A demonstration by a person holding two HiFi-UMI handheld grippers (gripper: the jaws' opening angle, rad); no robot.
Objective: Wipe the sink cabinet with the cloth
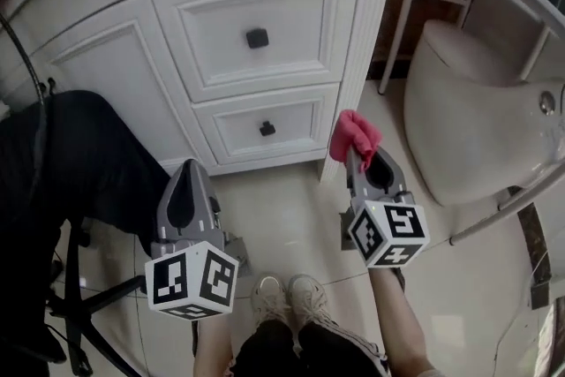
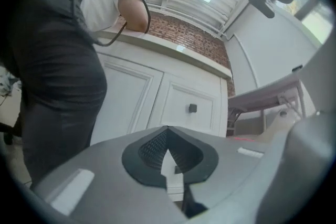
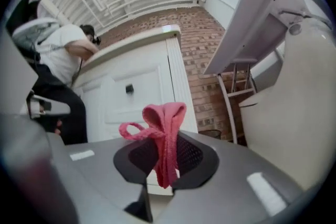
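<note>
A pink cloth [image 1: 355, 135] is clamped in the closed right gripper [image 1: 354, 158], near the right corner of the white sink cabinet [image 1: 256, 4]. The left gripper [image 1: 188, 168] is pressed shut on nothing. The cabinet's left side is blocked by a person in dark trousers [image 1: 71, 163], partly cut off. Both drawers [image 1: 265, 128] are shut, so their contents are hidden.

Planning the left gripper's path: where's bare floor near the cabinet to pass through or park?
Bare tile between left gripper and right gripper, which holds the cloth, bordered by lower drawer and shoes. Narrower strip between cabinet corner and white fixture. Crowded at left: person in black, chair base.
</note>
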